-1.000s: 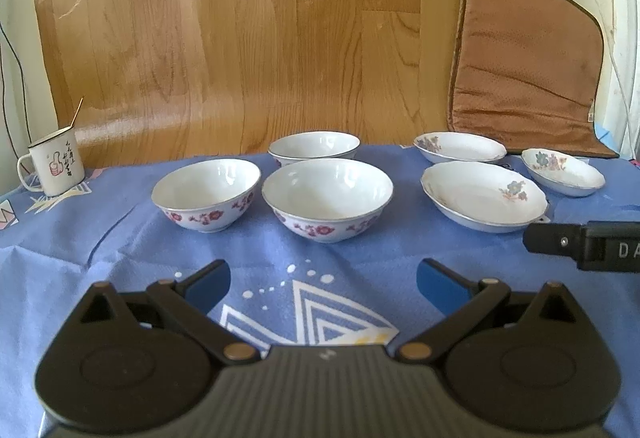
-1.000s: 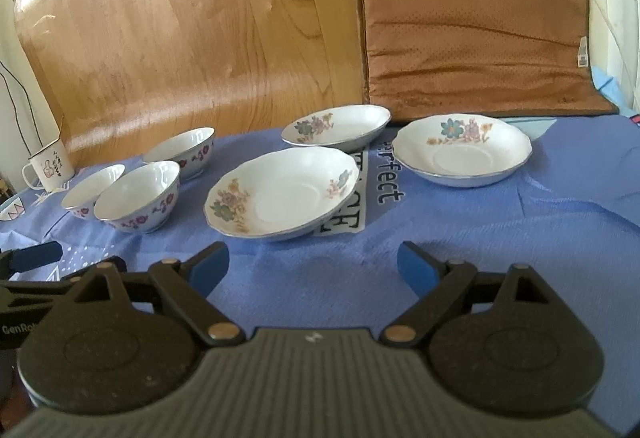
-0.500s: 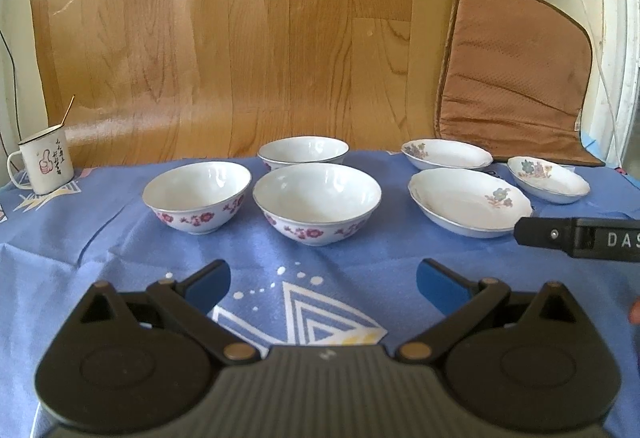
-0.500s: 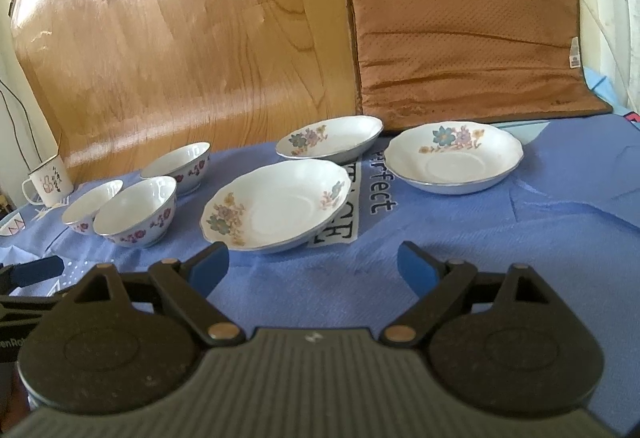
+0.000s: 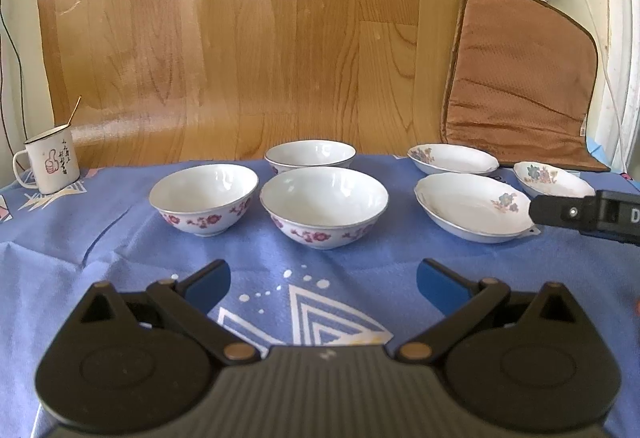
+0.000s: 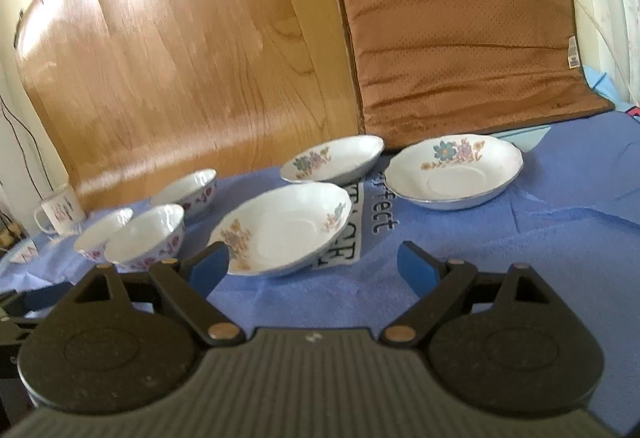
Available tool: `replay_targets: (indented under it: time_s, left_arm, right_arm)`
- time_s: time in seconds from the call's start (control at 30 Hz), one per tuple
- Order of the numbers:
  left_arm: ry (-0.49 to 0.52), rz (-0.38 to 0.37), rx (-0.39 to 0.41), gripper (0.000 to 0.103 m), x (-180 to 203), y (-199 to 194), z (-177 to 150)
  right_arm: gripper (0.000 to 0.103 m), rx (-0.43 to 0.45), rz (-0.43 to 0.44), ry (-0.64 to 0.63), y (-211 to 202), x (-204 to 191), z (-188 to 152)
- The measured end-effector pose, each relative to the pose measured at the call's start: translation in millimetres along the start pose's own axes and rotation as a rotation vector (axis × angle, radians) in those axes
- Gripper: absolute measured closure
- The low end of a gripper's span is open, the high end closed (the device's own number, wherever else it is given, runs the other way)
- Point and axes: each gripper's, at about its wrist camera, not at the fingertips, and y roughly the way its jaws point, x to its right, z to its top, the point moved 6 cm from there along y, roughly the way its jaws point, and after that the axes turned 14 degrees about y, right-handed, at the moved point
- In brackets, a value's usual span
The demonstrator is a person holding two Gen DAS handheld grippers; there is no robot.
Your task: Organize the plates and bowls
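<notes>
From the left wrist view, our left gripper point(image 5: 323, 280) hangs above the blue tablecloth point(image 5: 100, 262) with its jaws spread wide and nothing between them. Three red-flowered bowls sit ahead: the nearest bowl point(image 5: 324, 207) almost in line with the gap, a second bowl point(image 5: 204, 198) to its left, and a rear bowl point(image 5: 310, 155) just behind. To the right lie three floral plates, the closest plate point(image 5: 472, 207) partly behind the right gripper's black body. We judge the risks to be these: the bowls are close together, so a finger pushed around one rim could knock its neighbour, and glazed rims may slip from a shallow pinch. The loose, creased cloth could also drag under a sliding bowl. The enamel mug point(image 5: 48, 166) stands well apart at the far left. The rear bowl's base is hidden, and the right gripper's fingertips are out of frame here.

From the right wrist view, our right gripper point(image 6: 313, 267) is likewise spread wide and empty, above the cloth. The near plate point(image 6: 280, 228) sits just ahead, its near-left rim tucked behind the left fingertip point(image 6: 208, 270); a careless closing could tip it. A back plate point(image 6: 332, 159) and a right-hand plate point(image 6: 454, 170) lie beyond. This view is motion-blurred, so the bowls at left and the printed lettering under the plates are hard to read, and we cannot tell whether the two nearest bowls touch.
</notes>
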Motion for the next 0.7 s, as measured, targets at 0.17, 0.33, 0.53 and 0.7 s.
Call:
replay_targets:
  time_s: [0.17, 0.33, 0.53, 0.7]
  left_arm:
    - [-0.001, 0.004, 0.010, 0.000, -1.1, -2.4, -0.2]
    - [0.007, -0.001, 0.016, 0.000, -0.2, -2.7, 0.2]
    - [0.002, -0.009, 0.025, 0.000, -0.9, -4.3, -0.3]
    - [-0.010, -0.015, 0.034, 0.000, -1.9, -3.4, 1.1]
  right_arm:
    - [0.010, 0.005, 0.030, 0.011, -2.5, -0.1, 1.6]
    - [0.010, 0.024, 0.015, 0.020, -5.5, 1.5, 2.3]
    - [0.010, 0.023, 0.004, 0.032, -4.0, 3.9, 2.7]
    - [0.010, 0.032, 0.008, 0.040, -5.0, 5.0, 3.8]
